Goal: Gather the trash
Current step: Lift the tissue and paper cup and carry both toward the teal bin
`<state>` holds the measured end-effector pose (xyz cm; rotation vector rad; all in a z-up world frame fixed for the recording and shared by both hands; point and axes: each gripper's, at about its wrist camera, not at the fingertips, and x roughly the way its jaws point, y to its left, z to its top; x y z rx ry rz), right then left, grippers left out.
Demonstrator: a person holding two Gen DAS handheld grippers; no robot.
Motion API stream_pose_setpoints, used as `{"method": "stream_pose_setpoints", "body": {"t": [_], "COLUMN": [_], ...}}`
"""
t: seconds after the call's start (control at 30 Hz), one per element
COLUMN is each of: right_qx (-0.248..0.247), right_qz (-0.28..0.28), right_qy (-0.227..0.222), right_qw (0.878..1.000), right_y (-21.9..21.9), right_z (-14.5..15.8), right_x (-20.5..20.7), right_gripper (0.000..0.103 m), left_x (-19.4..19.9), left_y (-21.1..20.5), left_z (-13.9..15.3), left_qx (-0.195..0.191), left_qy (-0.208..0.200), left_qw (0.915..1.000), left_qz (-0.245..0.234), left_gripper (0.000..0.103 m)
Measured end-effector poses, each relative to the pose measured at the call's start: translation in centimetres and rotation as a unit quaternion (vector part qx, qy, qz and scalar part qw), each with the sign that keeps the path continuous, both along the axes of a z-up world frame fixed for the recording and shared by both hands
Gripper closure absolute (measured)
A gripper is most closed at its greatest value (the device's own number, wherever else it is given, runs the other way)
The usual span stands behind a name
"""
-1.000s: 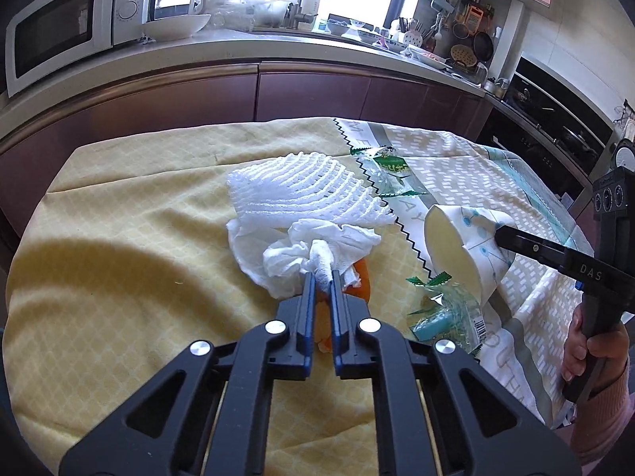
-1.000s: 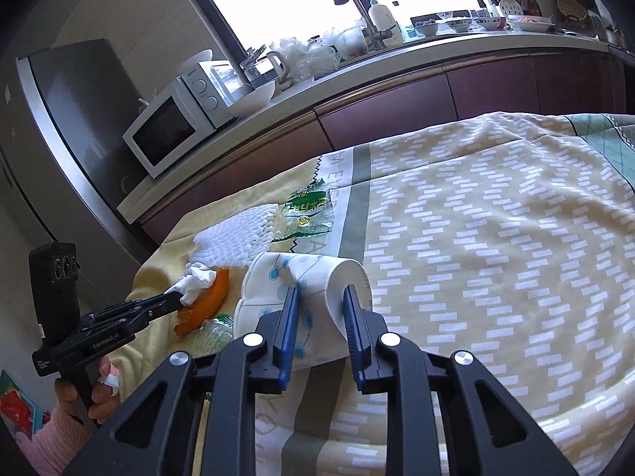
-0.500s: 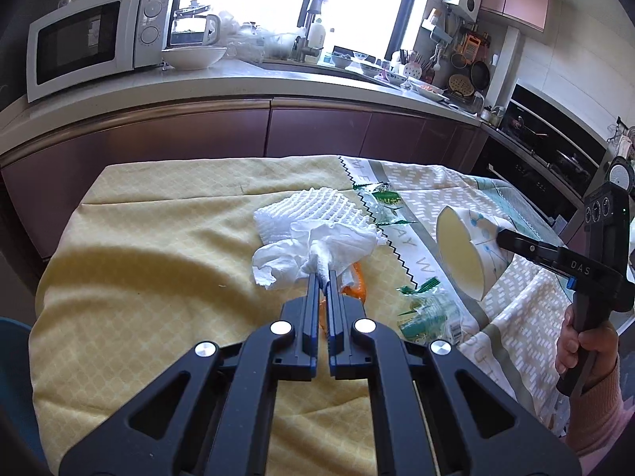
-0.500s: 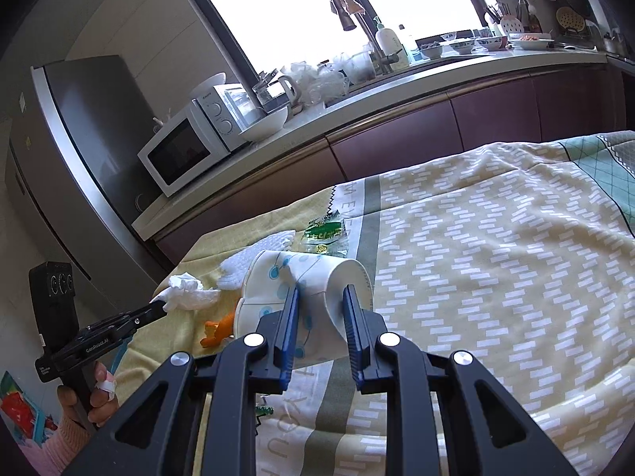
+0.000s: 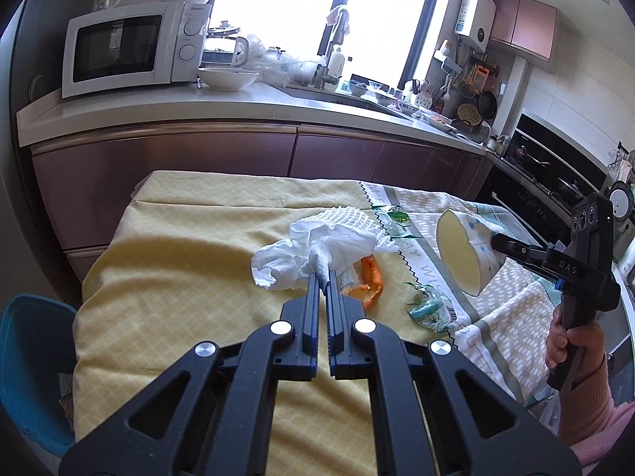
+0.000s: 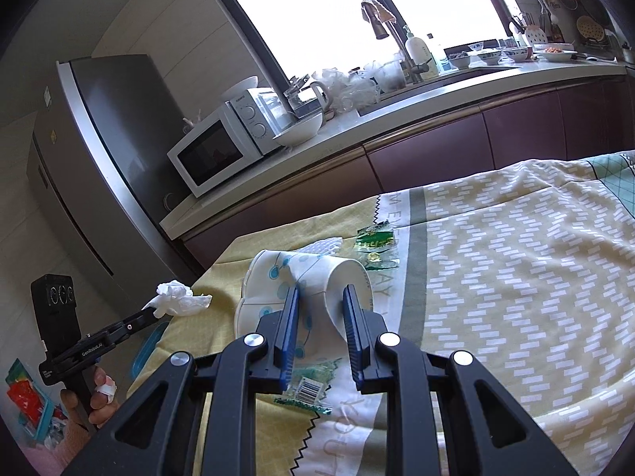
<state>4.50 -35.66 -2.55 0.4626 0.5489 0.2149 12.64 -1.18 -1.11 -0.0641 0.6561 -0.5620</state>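
My left gripper (image 5: 323,274) is shut on a crumpled white tissue (image 5: 317,244) and holds it above the yellow tablecloth (image 5: 178,258). The right wrist view has that tissue (image 6: 178,303) hanging past the table's left edge. Squeezed between the pads of my right gripper (image 6: 319,297) is a squashed paper cup (image 6: 313,273), lying sideways with its mouth (image 5: 456,254) facing left. On the cloth lie an orange peel (image 5: 371,277), a white foam net (image 5: 349,218), a green wrapper (image 6: 375,244) and a clear barcoded wrapper (image 5: 430,309).
A blue chair (image 5: 24,357) stands at the table's left corner. Behind the table runs a counter with a microwave (image 5: 131,49) and a sink. A fridge (image 6: 99,158) stands at the far left, an oven (image 5: 555,182) to the right. A person's hands grip both handles.
My left gripper has lifted the tissue off the table and drawn back, uncovering the orange peel. The right gripper has risen a little with the cup.
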Motion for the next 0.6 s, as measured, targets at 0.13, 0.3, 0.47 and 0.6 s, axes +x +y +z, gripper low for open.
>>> {"method": "stream_pose_setpoints", "body": {"t": [0.13,0.3,0.47,0.6], "right_qx": [0.002,0.006,0.007,0.004], "right_qz": [0.024,0.057,0.092,0.121], "right_qy": [-0.001,0.0,0.002,0.002], "right_qw": [1.0,0.998,0.996,0.993], "right_y": [2.0,4.7,7.6,10.2], "right_z": [0.1,0.1,0.2,0.4], "right_x": [0.4,1.1,1.8,2.5], "right_gripper": [0.082,0.082,0.082,0.082], "left_x": [-1.2,-2.6,-3.5,-4.2], "left_y": [2.1,4.9,8.0,10.1], "left_z": [0.3,0.3,0.3,0.1], "left_qx": [0.002,0.006,0.004,0.004], "left_qy": [-0.004,-0.007,-0.007,-0.005], "left_qw": [0.9999,0.9991,0.9978,0.9964], "left_qz": [0.015,0.041,0.066,0.085], "left_gripper": [0.099,0.099,0.099,0.099]}}
